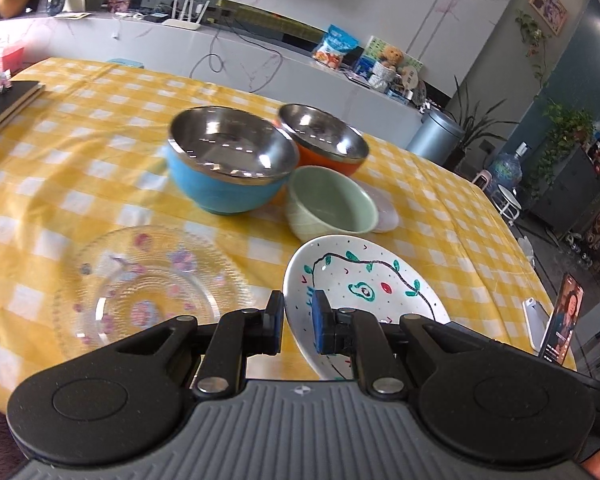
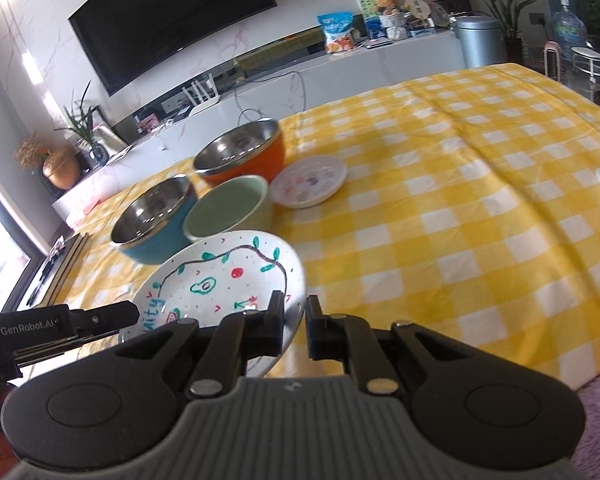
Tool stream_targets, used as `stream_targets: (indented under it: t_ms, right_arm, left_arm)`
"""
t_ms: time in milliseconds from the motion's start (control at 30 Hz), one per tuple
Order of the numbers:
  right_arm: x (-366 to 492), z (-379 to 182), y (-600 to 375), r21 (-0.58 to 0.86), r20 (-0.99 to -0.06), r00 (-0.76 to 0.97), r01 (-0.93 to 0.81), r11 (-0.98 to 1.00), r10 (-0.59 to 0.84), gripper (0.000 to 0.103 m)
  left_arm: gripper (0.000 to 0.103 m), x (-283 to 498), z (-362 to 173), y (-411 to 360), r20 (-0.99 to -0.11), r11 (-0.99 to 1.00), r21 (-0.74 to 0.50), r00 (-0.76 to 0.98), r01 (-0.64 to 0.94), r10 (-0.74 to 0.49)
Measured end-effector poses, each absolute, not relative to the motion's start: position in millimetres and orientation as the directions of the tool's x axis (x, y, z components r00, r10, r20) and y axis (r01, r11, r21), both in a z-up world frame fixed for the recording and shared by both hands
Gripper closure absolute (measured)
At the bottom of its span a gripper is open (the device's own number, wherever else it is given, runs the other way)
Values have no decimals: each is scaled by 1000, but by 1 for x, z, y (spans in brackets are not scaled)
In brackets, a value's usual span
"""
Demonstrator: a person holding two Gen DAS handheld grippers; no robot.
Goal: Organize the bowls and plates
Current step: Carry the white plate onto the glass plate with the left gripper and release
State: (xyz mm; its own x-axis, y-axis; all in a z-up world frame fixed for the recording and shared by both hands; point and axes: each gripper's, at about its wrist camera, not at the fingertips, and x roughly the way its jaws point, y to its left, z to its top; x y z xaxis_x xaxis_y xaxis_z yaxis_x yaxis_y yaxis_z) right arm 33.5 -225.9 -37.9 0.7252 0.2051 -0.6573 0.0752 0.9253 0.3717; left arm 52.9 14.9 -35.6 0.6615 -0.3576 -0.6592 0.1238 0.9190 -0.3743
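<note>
1. Painted white plate (image 1: 364,280), lower centre of the left wrist view: it sits tilted, near edge raised, with both claws on its rim. Your left gripper (image 1: 298,322) has its jaws closed over the near-left rim; your right gripper (image 2: 295,322) straddles the opposite rim, but a gap shows beside one finger, so whether it is clamped cannot be told.
2. Handling: the plate looks like glazed ceramic, so judge it stiff, slick and breakable. Hold it by the rim only, and keep it level.
3. Glass plate (image 1: 148,292), lower left of the left view: clear, ribbed, flower-printed, lying flat on the yellow checked cloth (image 1: 80,152). It is probably the most fragile piece.
4. Containers, mid-frame: blue bowl (image 1: 224,168), orange bowl (image 1: 324,136) and green bowl (image 1: 330,206) stand close together, all empty.
5. Small white dish (image 2: 309,182), beside the green bowl: it shows only printed marks.
</note>
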Motion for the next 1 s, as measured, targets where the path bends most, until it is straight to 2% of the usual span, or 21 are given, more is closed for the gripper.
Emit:
stream_targets:
  t_ms: [600,1000]
  right_arm:
    - [64,-49,-135,363,-690,640,-99,927,338,95]
    - [82,-57,-104,329,-712,608,-151,932,350,95]
  left_arm:
    - [87,44,-53,103,-685,917,-390,692,-87,-226]
    - [87,44,-54,117,-685,931,-344,711,-124,-159]
